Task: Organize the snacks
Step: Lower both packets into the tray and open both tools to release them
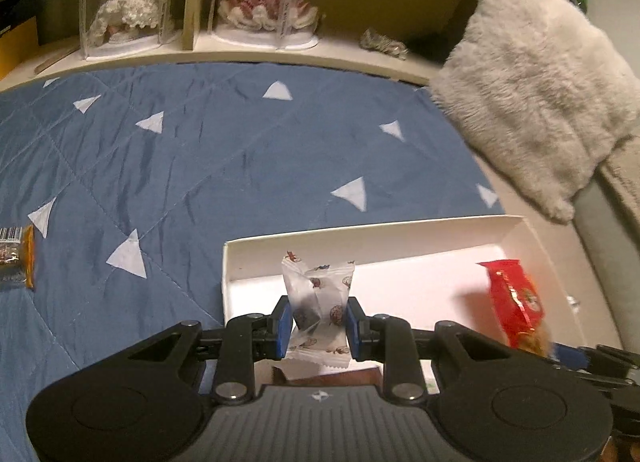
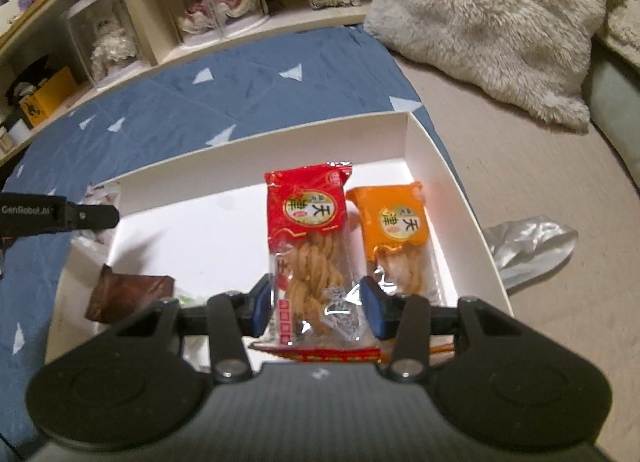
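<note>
My left gripper [image 1: 316, 318] is shut on a white printed candy wrapper [image 1: 320, 286], held just above the near-left corner of a white open box [image 1: 360, 236]. My right gripper [image 2: 316, 302] is shut on a red packet of twisted dough sticks [image 2: 308, 221], held over the box [image 2: 260, 133]. The same red packet [image 1: 512, 302] shows tilted at the right of the left wrist view. An orange packet of the same snack [image 2: 396, 229] lies in the box on the right. A brown packet [image 2: 128, 298] lies in its left part.
The box rests on a blue quilt with white triangles [image 1: 200, 149]. An orange-edged snack [image 1: 18, 258] lies on the quilt at the far left. A silver wrapper [image 2: 528, 246] lies right of the box. A furry cushion [image 1: 536, 89] and a shelf with dolls [image 1: 264, 13] stand behind.
</note>
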Motion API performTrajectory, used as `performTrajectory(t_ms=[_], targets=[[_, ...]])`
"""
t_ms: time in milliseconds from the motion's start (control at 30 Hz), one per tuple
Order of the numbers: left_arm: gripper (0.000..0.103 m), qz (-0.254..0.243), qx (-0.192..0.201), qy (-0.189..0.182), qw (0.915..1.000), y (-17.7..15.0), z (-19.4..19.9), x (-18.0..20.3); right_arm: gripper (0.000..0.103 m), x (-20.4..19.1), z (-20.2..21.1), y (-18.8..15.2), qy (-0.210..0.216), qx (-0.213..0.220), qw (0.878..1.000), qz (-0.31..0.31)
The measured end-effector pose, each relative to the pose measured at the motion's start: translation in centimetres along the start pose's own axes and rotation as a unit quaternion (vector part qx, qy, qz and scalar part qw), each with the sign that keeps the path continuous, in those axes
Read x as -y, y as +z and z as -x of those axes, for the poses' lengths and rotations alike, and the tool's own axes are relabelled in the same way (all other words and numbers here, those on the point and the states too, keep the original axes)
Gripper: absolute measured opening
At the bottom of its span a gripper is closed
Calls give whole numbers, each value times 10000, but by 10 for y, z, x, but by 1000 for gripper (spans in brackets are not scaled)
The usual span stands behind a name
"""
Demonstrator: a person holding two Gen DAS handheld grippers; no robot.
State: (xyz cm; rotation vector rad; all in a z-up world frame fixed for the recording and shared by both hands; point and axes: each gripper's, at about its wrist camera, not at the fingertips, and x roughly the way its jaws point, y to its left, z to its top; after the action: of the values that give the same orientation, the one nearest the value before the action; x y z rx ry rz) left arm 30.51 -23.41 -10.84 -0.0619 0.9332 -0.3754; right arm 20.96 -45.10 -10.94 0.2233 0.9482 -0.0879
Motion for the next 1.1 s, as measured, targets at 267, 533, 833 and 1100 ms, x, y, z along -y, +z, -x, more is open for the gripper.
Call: performTrajectory(t_ms=[267, 533, 833, 1100], targets=[[30, 69, -162, 161, 9997, -2, -21, -12, 53, -10, -13, 5, -53, -70, 9999, 93], [53, -70, -117, 42, 9999, -1, -16, -4, 68, -13, -9, 3, -405, -52, 9990, 166], [65, -235, -140, 81, 9996, -7, -4, 1, 77, -20, 8, 1, -511, 52, 9982, 299], [67, -299, -144, -4, 9995, -14, 13, 6, 79, -26, 19, -1, -489, 132, 9981, 361]])
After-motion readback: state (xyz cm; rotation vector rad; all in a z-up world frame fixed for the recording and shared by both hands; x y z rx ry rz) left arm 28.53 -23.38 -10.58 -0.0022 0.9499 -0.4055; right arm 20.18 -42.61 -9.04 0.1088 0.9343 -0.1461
